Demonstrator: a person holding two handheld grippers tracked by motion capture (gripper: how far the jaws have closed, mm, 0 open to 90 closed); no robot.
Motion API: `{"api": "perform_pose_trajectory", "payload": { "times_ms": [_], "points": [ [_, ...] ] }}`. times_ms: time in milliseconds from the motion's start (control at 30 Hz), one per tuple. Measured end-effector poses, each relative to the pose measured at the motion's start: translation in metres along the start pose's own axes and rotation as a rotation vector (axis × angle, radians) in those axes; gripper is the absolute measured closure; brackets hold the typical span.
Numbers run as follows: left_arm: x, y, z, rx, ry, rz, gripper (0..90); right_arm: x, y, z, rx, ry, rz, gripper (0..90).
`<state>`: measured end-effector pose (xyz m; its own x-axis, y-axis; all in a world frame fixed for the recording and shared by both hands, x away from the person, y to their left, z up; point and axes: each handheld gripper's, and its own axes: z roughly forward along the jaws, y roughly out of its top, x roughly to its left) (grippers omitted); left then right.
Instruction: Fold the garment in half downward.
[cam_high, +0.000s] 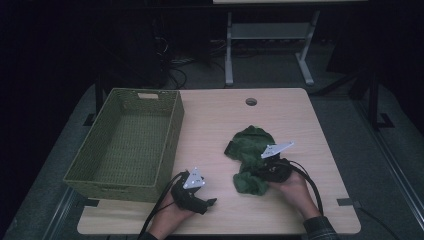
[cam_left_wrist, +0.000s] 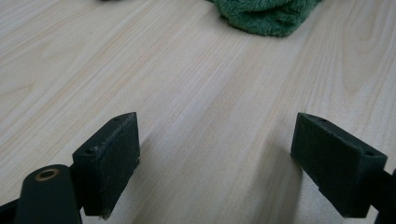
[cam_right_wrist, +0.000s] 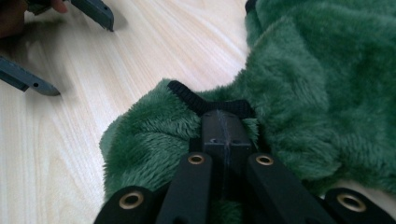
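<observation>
A crumpled green fleece garment (cam_high: 250, 142) lies on the wooden table (cam_high: 215, 115), right of centre. My right gripper (cam_high: 260, 172) sits at its near end. In the right gripper view the jaws of the right gripper (cam_right_wrist: 223, 126) are shut on the garment's (cam_right_wrist: 317, 84) black ribbed edge (cam_right_wrist: 189, 99). My left gripper (cam_high: 210, 202) rests low on the table near the front edge, left of the garment. Its jaws stand wide apart in the left gripper view, with only bare wood between them (cam_left_wrist: 217, 126). The garment's near fold (cam_left_wrist: 266, 16) lies beyond them, apart from the pads.
A woven green basket (cam_high: 125, 186) stands at the table's left side with nothing visible in it. A round cable hole (cam_high: 251, 102) sits near the far edge. The left gripper's open fingers (cam_right_wrist: 95, 11) appear at the top left of the right gripper view.
</observation>
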<state>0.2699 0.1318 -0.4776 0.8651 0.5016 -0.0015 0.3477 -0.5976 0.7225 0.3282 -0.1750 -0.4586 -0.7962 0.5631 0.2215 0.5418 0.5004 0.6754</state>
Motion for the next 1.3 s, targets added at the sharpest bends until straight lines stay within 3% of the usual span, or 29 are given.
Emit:
{"api": "perform_pose_trajectory", "payload": {
  "times_ms": [167,233,467,533,633,667,1000,1300],
  "points": [
    [0.0,0.001,0.001,-0.001,0.003,-0.001,14.6,0.001,-0.004,0.0,-0.007,0.002,0.021,90.0],
    [0.0,0.001,0.001,0.003,0.003,-0.001,14.2,0.001,-0.004,-0.002,-0.013,-0.003,0.009,89.9],
    [0.002,0.008,0.004,0.027,-0.001,-0.007,13.3,0.0,0.001,-0.024,-0.106,-0.031,-0.006,72.6],
    [0.003,0.013,0.006,0.039,-0.019,-0.019,13.6,-0.001,0.001,-0.029,-0.119,-0.039,0.004,69.2],
    [0.004,0.018,0.006,0.018,-0.026,-0.028,13.8,-0.002,0.002,-0.032,-0.123,-0.051,0.0,65.3],
    [0.005,0.024,0.006,0.019,-0.027,-0.025,13.8,-0.002,0.002,-0.037,-0.131,-0.075,0.002,61.0],
    [0.022,0.052,0.008,-0.006,-0.035,-0.042,14.6,-0.014,0.006,-0.047,-0.127,-0.131,0.015,53.9],
    [0.035,0.081,0.018,-0.04,-0.049,0.006,29.6,-0.036,0.011,-0.054,-0.141,-0.173,0.042,53.7]
  ]
}}
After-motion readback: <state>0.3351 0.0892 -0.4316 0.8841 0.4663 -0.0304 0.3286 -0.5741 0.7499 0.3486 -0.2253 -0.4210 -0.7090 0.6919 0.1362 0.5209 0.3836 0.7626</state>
